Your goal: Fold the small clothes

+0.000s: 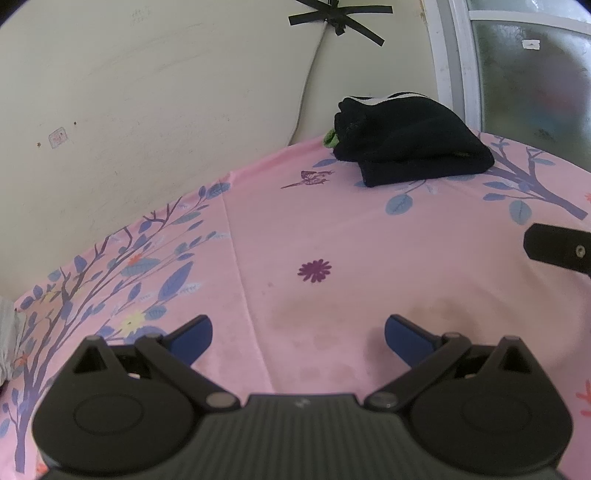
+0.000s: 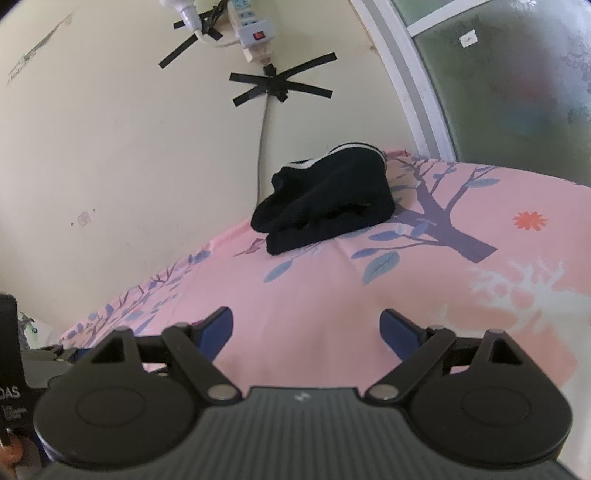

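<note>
Both wrist views. We held the left gripper [image 1: 298, 332] and the right gripper [image 2: 306, 328] low over the pink floral-printed bedsheet [image 1: 332, 229], each with its blue-padded fingers spread wide and nothing between them. The task's thing, a folded pile of small black knitted garments with white-striped cuffs [image 2: 325, 195], lay at the far side of the sheet, near the cream wall [image 1: 147, 110] and just beside the white window frame [image 1: 450, 66]; a scrap of green fabric [image 1: 330, 139] showed at its left end. The pile appeared already folded, so we judged the step in hand to be either a reach for the next piece or a tidying of the stack; no unfolded garment was in view.

To do either well, we judged that the fingers should approach level with the sheet and close on an edge of cloth only, lest the sheet be pinched up with it.

Open room lay between the grippers and the pile. The wall bounded the sheet on the left and behind; a white cable [image 2: 263, 147], taped with black crosses [image 2: 280, 86], hung close behind the pile, so lifts there wanted care. A white power strip [image 2: 253, 27] hung higher on the wall.
</note>
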The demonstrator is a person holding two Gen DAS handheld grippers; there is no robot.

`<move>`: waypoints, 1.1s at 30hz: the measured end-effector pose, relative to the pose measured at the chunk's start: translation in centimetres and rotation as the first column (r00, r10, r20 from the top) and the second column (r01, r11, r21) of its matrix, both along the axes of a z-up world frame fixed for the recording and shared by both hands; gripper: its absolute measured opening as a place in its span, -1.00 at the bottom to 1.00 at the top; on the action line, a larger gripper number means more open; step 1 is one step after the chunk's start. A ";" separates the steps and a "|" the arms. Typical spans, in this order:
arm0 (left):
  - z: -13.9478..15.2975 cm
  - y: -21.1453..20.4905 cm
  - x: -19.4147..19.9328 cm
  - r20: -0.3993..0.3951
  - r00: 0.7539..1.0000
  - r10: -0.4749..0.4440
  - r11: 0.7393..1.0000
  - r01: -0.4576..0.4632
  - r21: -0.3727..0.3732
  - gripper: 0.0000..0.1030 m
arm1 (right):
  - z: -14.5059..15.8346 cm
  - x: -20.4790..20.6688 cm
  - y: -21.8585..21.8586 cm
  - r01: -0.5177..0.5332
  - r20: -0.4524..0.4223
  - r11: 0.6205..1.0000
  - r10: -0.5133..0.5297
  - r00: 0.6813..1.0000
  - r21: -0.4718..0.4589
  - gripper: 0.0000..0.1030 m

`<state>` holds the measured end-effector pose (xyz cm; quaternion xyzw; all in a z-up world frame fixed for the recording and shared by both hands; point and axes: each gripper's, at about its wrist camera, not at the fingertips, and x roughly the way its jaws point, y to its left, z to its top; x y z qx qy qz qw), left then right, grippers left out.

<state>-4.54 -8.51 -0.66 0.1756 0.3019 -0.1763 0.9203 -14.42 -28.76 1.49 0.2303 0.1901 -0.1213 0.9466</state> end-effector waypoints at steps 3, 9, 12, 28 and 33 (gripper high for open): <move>0.1 0.1 -0.1 0.005 1.000 -0.002 1.000 0.002 -0.008 1.00 | 0.0 0.2 0.1 -0.002 -0.010 1.000 0.002 1.000 -0.001 0.68; 0.3 0.2 -0.3 0.000 1.000 -0.016 0.999 0.016 -0.035 1.00 | 0.0 0.4 0.5 -0.004 -0.025 1.000 0.004 1.000 -0.030 0.68; 0.5 0.3 -0.4 -0.003 1.000 -0.027 0.998 0.026 -0.053 1.00 | 0.0 0.6 0.6 0.001 -0.033 0.999 -0.002 0.999 -0.038 0.68; 1.0 0.5 -0.5 0.003 1.000 -0.011 0.998 0.011 -0.059 1.00 | 1.6 -0.2 1.3 0.056 -0.076 0.995 -0.063 0.995 -0.087 0.68; 1.1 0.5 -0.7 0.028 1.000 0.004 0.999 -0.003 -0.046 1.00 | 2.1 0.3 1.9 0.032 -0.127 0.995 -0.044 0.991 -0.096 0.68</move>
